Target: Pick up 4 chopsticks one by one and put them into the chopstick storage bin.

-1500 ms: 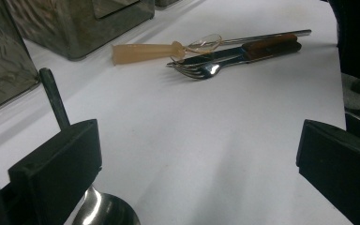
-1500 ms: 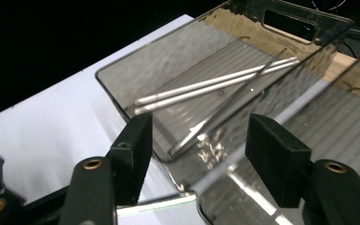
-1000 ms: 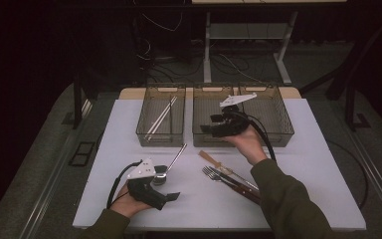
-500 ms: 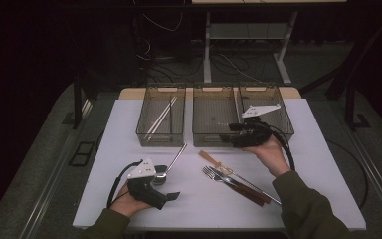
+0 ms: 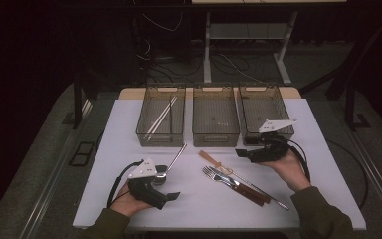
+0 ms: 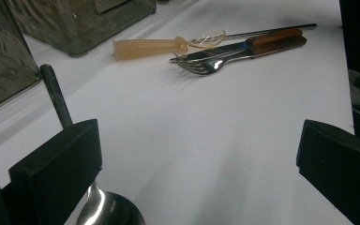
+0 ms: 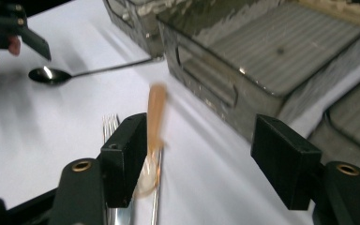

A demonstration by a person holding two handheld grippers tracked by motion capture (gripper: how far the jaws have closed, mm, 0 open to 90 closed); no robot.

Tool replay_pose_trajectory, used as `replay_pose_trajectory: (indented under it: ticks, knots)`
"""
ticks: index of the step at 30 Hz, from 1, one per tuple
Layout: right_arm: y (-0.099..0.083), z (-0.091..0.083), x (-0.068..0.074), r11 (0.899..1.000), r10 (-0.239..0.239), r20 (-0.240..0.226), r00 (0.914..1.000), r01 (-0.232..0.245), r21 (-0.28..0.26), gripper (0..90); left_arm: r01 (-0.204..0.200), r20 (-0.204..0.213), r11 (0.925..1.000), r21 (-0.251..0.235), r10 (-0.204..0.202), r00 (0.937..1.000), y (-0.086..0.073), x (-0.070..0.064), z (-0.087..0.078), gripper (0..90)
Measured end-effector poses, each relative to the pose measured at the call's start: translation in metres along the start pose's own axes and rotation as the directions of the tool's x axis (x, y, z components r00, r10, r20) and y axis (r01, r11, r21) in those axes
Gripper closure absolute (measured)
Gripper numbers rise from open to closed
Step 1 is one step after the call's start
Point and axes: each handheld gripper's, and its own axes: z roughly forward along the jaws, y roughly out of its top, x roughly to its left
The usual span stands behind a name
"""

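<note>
Back from the bins, the right gripper (image 5: 244,153) now hangs low over the table, jaws wide and empty, facing the cutlery (image 5: 234,179) lying mid-table, likely its next pick. Left gripper (image 5: 171,195) rests open beside the spoon (image 5: 171,162).

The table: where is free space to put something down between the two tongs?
Bare white table lies between the left tongs and the forks; also left of the spoon, before the left bin. Crowded: cutlery near the right tongs.
</note>
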Motion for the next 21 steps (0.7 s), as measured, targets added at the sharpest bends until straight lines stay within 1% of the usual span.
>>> replay_pose_trajectory:
  ticks: [3, 6, 12, 17, 19, 21]
  knots:
    - [-0.010, -0.007, 0.002, 1.000, 0.003, 0.004, 1.0000, -0.003, 0.021, 36.8, -0.002, 0.000, 1.0000, 0.001, 0.002, 1.0000, 0.000, 0.000, 0.000, 0.0]
    - [-0.020, -0.012, 0.005, 0.999, -0.005, 0.010, 0.9999, 0.005, 0.048, 39.1, -0.002, -0.001, 1.0000, 0.002, 0.002, 1.0000, 0.000, -0.001, -0.001, 0.0]
    - [-0.036, -0.019, 0.012, 0.992, -0.033, 0.000, 0.9994, 0.033, 0.123, 48.9, -0.003, 0.000, 1.0000, 0.001, 0.003, 1.0000, 0.000, -0.001, -0.001, 0.0]
    - [-0.046, -0.024, 0.019, 0.979, -0.061, -0.012, 0.9981, 0.062, 0.193, 57.6, -0.002, -0.001, 1.0000, 0.001, 0.002, 1.0000, 0.000, -0.001, -0.001, 0.0]
    - [-0.050, -0.026, 0.021, 0.974, -0.048, -0.016, 0.9987, 0.050, 0.223, 61.7, -0.002, -0.001, 1.0000, 0.002, 0.002, 1.0000, 0.000, -0.001, -0.001, 0.0]
    - [-0.053, -0.028, 0.022, 0.967, -0.052, -0.018, 0.9985, 0.054, 0.247, 64.1, -0.002, -0.001, 1.0000, 0.002, 0.002, 1.0000, 0.000, -0.001, -0.001, 0.0]
